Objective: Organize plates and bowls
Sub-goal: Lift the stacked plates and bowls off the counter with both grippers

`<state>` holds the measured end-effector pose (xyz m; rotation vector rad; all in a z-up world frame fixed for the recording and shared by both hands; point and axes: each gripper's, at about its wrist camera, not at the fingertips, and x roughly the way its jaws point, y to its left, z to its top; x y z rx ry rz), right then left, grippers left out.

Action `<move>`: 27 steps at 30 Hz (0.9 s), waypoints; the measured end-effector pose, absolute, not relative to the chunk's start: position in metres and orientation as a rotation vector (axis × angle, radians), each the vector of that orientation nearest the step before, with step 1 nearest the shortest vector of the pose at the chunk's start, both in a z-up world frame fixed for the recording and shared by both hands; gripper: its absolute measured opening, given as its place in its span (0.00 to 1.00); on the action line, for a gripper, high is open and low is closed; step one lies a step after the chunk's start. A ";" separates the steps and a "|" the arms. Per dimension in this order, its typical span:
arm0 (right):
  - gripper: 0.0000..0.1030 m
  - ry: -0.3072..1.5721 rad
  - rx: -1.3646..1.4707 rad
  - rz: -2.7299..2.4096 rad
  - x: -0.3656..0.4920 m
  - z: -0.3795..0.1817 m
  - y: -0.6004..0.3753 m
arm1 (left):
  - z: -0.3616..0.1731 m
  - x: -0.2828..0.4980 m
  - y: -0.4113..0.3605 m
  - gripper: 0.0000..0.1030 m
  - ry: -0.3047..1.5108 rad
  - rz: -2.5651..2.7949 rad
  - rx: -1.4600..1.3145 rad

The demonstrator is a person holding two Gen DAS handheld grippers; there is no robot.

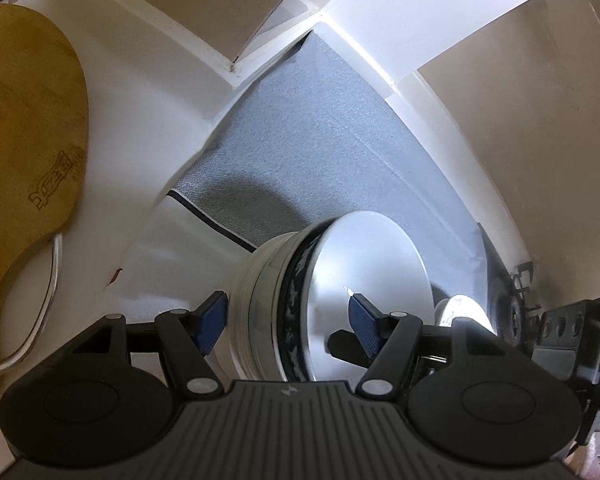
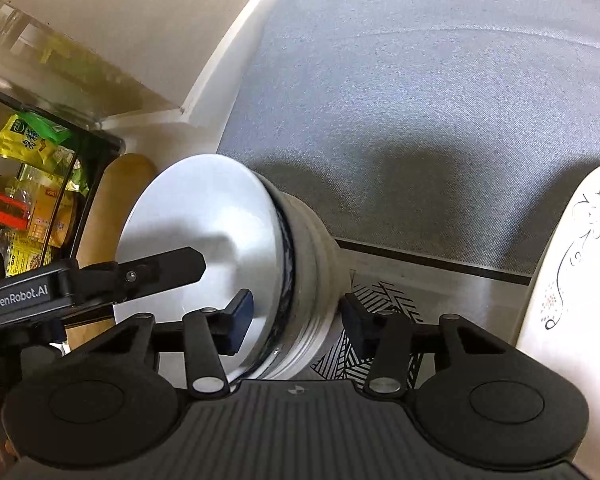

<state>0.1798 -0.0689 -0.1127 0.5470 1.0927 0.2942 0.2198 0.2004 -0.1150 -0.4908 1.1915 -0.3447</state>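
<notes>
A stack of nested white bowls (image 1: 268, 300) stands at the near edge of a grey mat (image 1: 320, 152); one bowl in it has a dark blue patterned rim. My left gripper (image 1: 288, 322) straddles the stack's wall, one blue pad against the outside and the other inside the top bowl, pressing on it. From the opposite side my right gripper (image 2: 296, 316) straddles the same stack (image 2: 220, 240), its left pad inside the bowl. Its right pad sits just off the outer wall. The left gripper's finger (image 2: 160, 268) reaches over the bowl in the right wrist view.
A wooden cutting board (image 1: 28, 120) with a metal handle lies left of the mat. A white plate with a flower drawing (image 2: 580, 272) sits at the right. A black-and-white patterned sheet (image 2: 380, 312) lies under the stack. A black rack of yellow packets (image 2: 40, 200) stands far left.
</notes>
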 end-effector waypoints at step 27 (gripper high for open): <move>0.56 1.091 0.571 0.309 0.181 -0.115 -0.071 | -0.151 0.224 0.201 0.74 1.192 -0.319 -0.578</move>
